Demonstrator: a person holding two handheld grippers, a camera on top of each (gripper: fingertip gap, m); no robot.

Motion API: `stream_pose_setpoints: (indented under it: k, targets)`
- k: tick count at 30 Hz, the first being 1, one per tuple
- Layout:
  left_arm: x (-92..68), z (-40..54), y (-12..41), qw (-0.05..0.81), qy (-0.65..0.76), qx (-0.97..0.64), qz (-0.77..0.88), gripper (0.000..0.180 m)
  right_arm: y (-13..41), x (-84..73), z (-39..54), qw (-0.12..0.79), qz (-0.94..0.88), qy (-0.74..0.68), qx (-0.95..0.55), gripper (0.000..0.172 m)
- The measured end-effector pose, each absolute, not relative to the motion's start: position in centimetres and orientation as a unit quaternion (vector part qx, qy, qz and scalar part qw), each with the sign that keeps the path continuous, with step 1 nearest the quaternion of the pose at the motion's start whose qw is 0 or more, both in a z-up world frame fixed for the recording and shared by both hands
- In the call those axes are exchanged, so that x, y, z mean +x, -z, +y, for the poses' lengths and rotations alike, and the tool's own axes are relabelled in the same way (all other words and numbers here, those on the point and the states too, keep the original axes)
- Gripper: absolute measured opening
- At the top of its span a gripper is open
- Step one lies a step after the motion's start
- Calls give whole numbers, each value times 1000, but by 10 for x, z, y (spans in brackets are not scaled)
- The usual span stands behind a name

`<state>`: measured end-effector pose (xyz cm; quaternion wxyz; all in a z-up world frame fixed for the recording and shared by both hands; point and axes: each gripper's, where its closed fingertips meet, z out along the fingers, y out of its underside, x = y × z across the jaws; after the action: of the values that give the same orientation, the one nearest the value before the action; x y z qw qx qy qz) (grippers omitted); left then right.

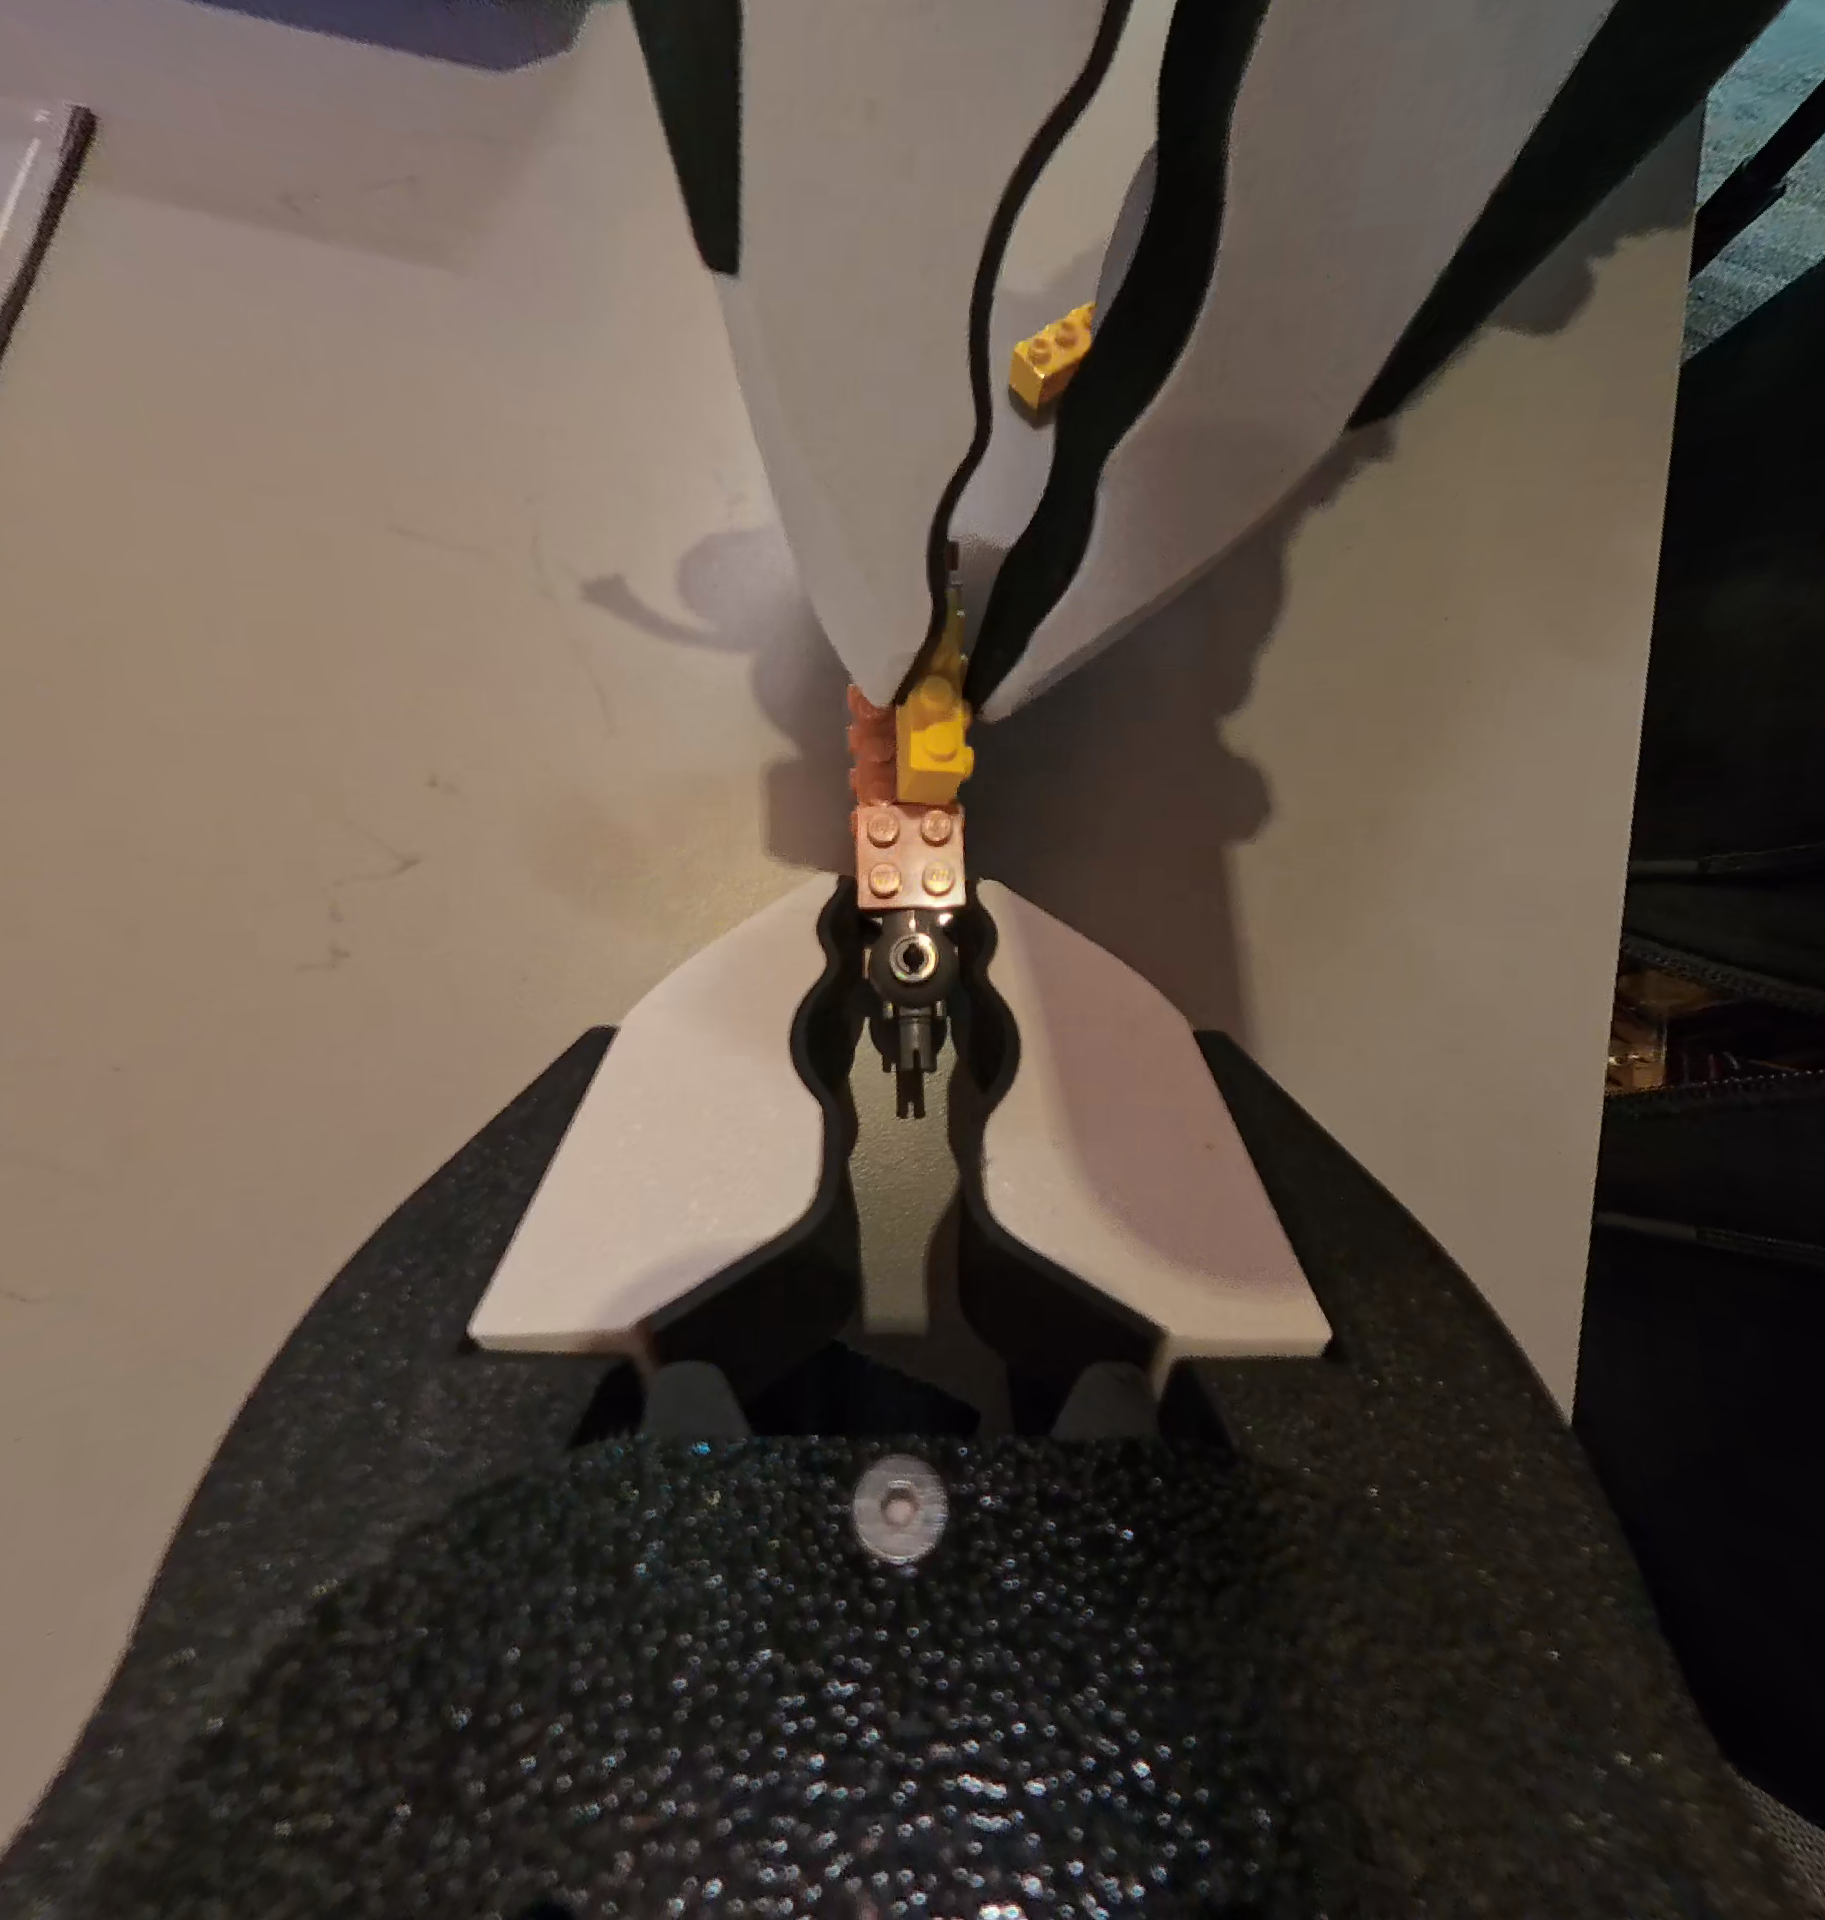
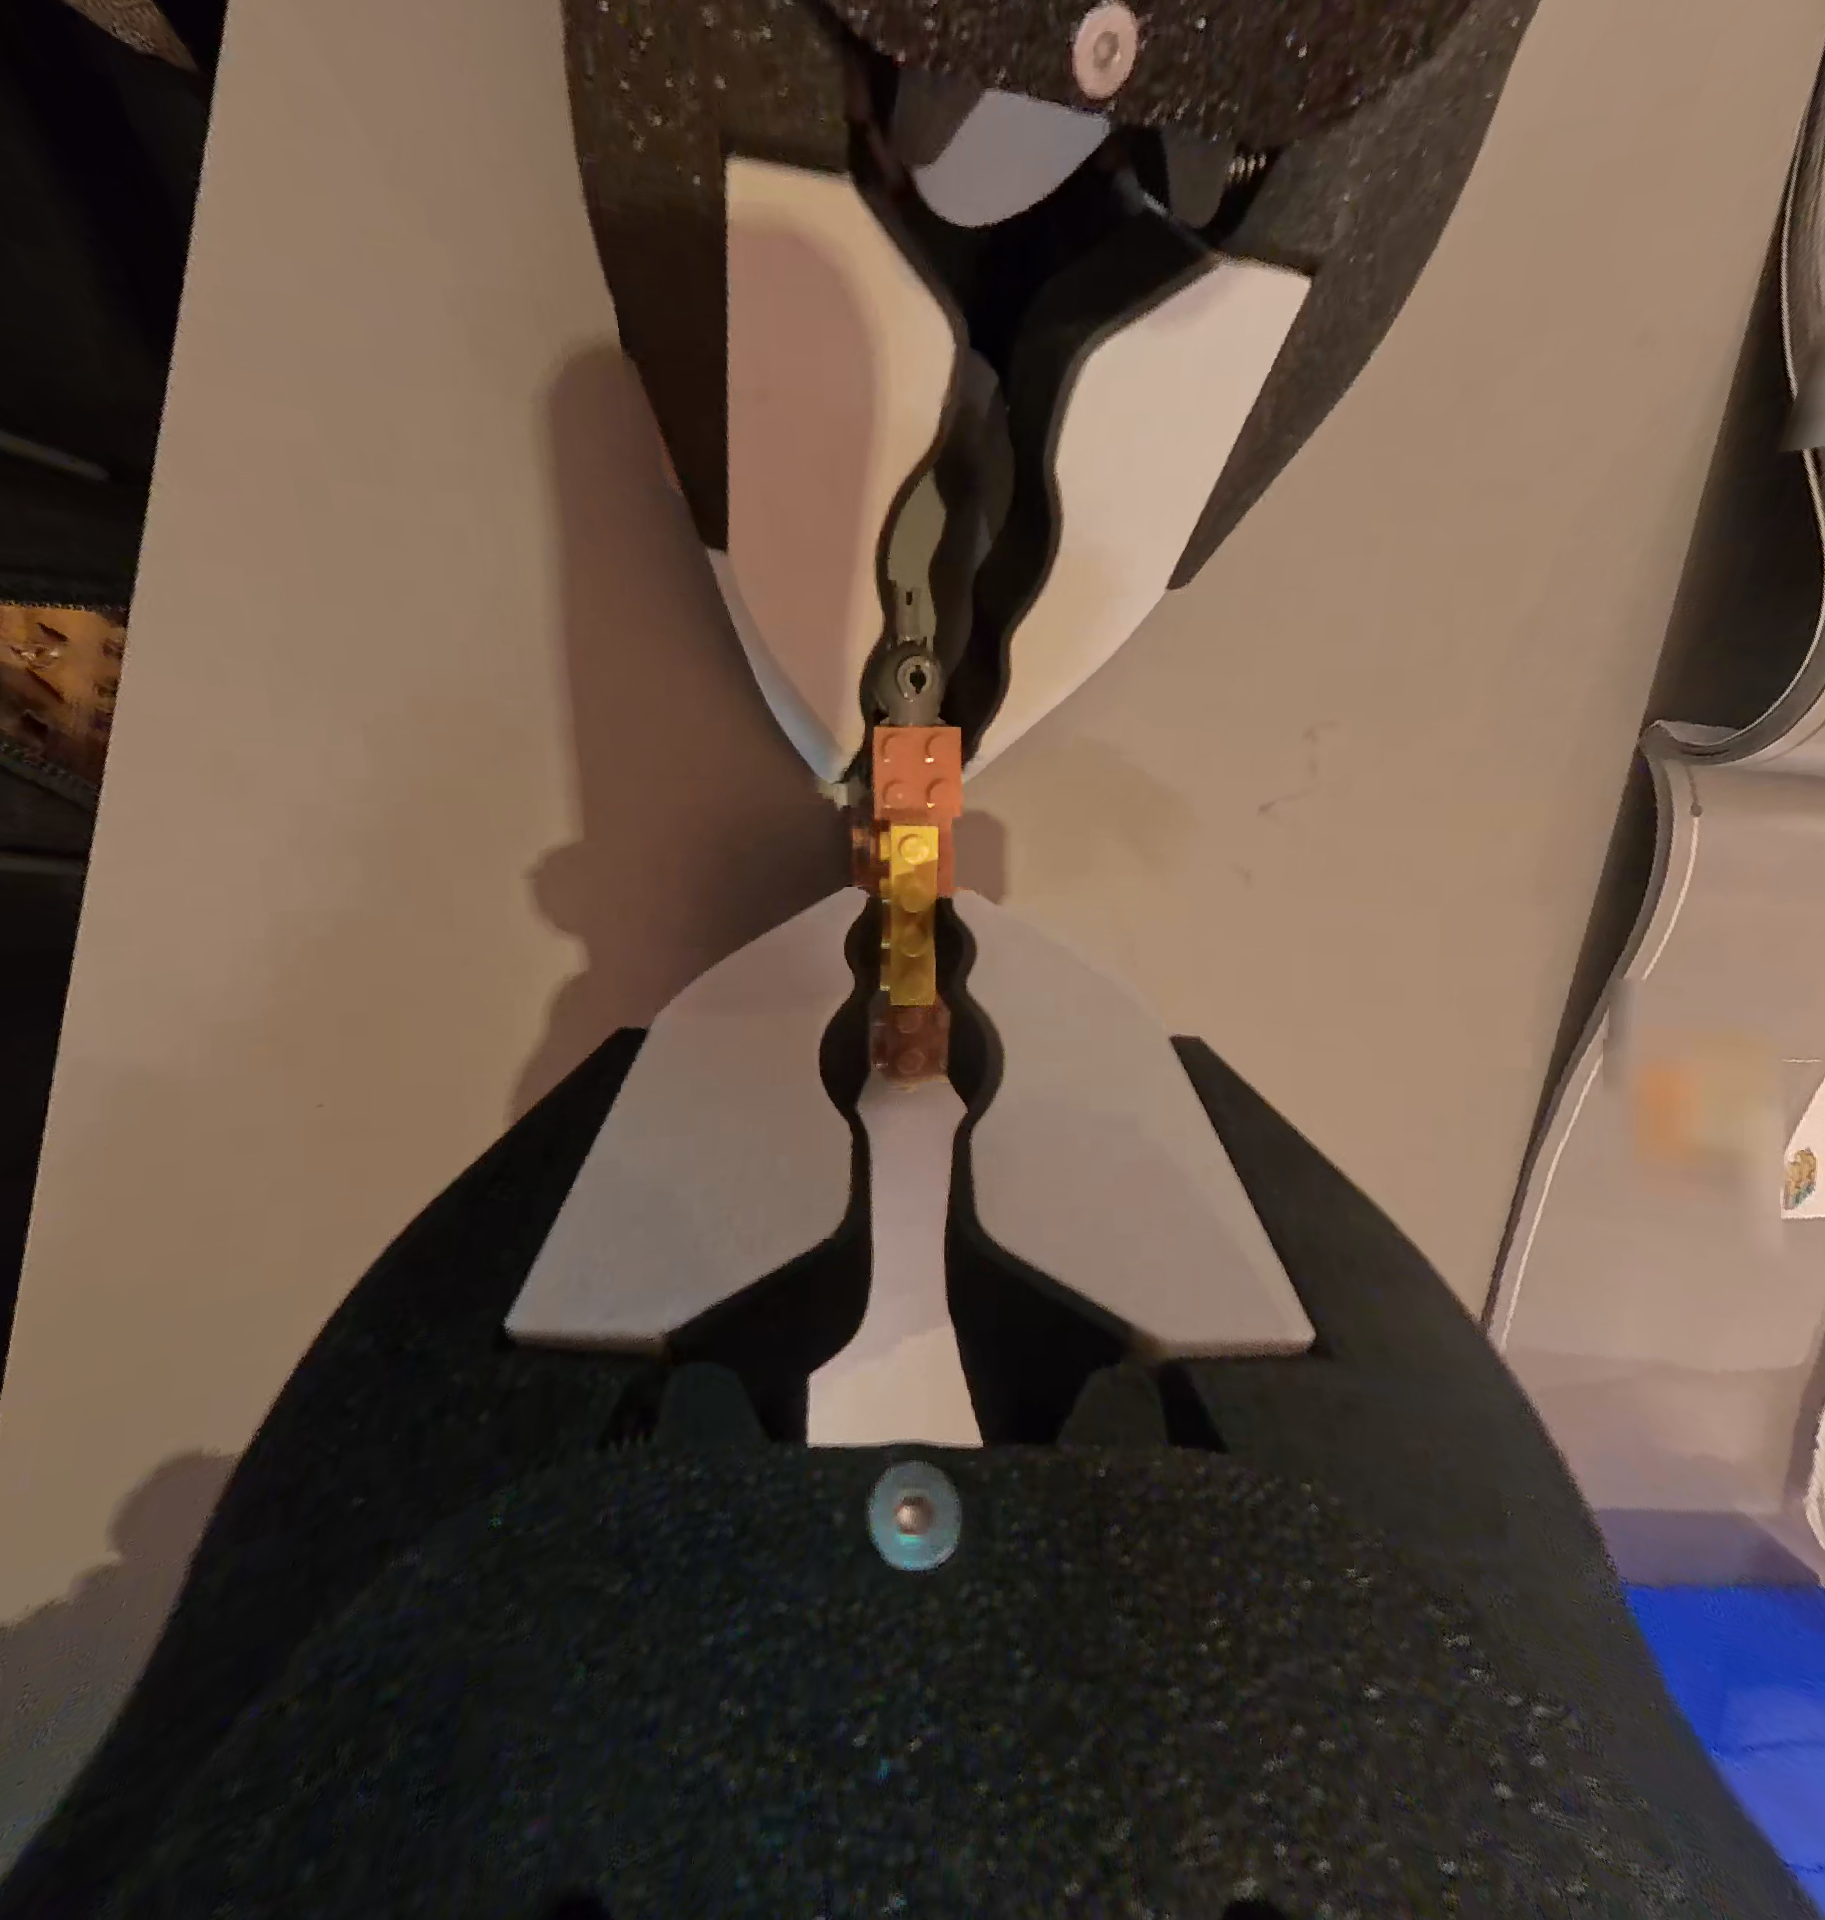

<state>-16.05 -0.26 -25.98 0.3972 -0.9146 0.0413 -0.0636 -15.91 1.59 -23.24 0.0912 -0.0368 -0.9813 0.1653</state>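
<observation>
The left gripper (image 1: 910, 940) clamps the brick assembly's (image 1: 913, 821) dark stiff end, the right gripper (image 2: 913, 956) its yellow bricks; light, likely snaps apart.

A loose yellow brick (image 1: 1051, 358) lies alone on the pale table (image 1: 368, 727). A blue patch (image 2: 1749, 1714) shows at the table's near corner, below a grey pouch (image 2: 1718, 935) with printed paper slips (image 2: 1822, 1132) on it.
</observation>
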Motion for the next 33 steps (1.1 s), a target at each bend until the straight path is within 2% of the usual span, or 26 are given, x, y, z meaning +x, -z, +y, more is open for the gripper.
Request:
stream_pose_setpoints:
  k: [19, 33]
  targets:
    - [-160, -3, 260, 397, 63, -915, 44, 17, 237, -156, 15, 67, -986, -149, -34, 10]
    - [-160, -3, 260, 397, 67, -915, 41, 17, 239, -158, 19, 101, -981, -162, -35, 14]
